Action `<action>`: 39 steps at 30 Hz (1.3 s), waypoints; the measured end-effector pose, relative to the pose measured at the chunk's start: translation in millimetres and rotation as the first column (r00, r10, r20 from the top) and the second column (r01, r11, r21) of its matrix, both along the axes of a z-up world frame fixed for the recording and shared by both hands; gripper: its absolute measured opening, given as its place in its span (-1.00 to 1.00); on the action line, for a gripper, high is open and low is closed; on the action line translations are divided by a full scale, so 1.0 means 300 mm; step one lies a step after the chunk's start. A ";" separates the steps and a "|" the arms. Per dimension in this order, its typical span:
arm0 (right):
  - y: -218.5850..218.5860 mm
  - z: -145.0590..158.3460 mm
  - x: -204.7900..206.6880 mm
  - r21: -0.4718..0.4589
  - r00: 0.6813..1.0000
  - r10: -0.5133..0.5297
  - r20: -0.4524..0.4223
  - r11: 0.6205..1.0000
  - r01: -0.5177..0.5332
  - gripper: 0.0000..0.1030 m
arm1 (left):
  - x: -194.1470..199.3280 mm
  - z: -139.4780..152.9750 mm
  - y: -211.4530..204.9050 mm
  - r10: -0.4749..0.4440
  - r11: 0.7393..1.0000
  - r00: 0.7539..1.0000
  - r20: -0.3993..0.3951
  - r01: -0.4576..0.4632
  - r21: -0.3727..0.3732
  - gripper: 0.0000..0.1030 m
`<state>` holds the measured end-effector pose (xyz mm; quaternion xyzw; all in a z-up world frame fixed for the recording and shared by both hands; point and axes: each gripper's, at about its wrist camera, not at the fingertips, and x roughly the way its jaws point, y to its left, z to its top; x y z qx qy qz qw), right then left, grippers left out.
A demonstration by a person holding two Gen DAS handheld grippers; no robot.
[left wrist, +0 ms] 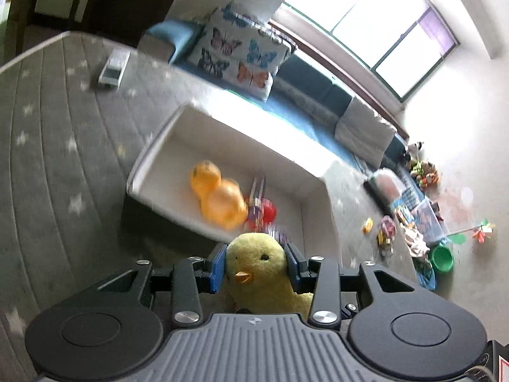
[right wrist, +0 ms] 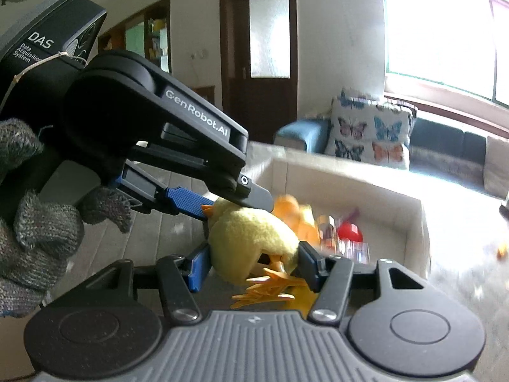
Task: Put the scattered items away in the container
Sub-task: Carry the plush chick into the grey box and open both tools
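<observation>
A yellow plush chick (left wrist: 267, 289) with an orange beak hangs in the air, held by both grippers. My left gripper (left wrist: 256, 267) is shut on its head, blue pads pressing both sides. In the right wrist view my right gripper (right wrist: 251, 264) is shut on the chick's body (right wrist: 251, 235) near its orange feet, while the left gripper (right wrist: 235, 203) reaches in from the left, held by a gloved hand (right wrist: 31, 222). Just beyond the chick stands the white container (left wrist: 152, 146), with an orange rubber duck (left wrist: 219, 197) and a red item (left wrist: 268, 213) inside.
The container sits on a grey star-patterned mat (left wrist: 47, 159) with a remote (left wrist: 113, 68) at its far side. Behind it are a blue sofa (left wrist: 305, 79) and a butterfly pillow (left wrist: 235, 51). Several small toys and a green bowl (left wrist: 442, 258) lie at the right.
</observation>
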<state>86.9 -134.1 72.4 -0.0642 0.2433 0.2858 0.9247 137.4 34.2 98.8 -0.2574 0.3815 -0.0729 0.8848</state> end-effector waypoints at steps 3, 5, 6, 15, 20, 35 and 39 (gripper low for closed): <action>0.036 0.027 0.064 0.018 1.000 0.004 0.022 1.000 -0.004 0.14 | 0.065 0.038 0.023 0.014 1.000 0.999 0.029 -0.014 0.018 -0.18; 0.063 0.035 0.111 0.027 1.000 0.001 0.028 1.000 -0.002 0.14 | 0.115 0.043 0.044 0.023 0.999 0.999 0.031 -0.023 0.022 -0.18; 0.077 0.036 0.135 0.029 1.000 0.000 0.026 1.000 -0.001 0.14 | 0.141 0.042 0.055 0.028 0.999 0.999 0.029 -0.028 0.021 -0.18; 0.159 -0.044 0.330 0.050 0.996 0.008 -0.084 0.999 -0.004 0.14 | 0.328 -0.047 0.121 0.053 0.997 0.998 -0.043 -0.051 0.056 -0.18; 0.171 -0.106 0.390 0.053 0.988 0.007 -0.155 0.999 0.001 0.14 | 0.375 -0.107 0.137 0.047 0.997 0.995 -0.085 -0.042 0.063 -0.18; 0.242 -0.165 0.430 0.000 0.982 0.015 -0.189 1.000 -0.015 0.18 | 0.420 -0.203 0.171 0.051 0.997 0.989 -0.139 -0.043 0.058 -0.24; 0.243 -0.169 0.427 0.001 0.982 0.015 -0.188 1.000 -0.015 0.17 | 0.422 -0.200 0.166 0.050 0.997 0.989 -0.136 -0.041 0.067 -0.23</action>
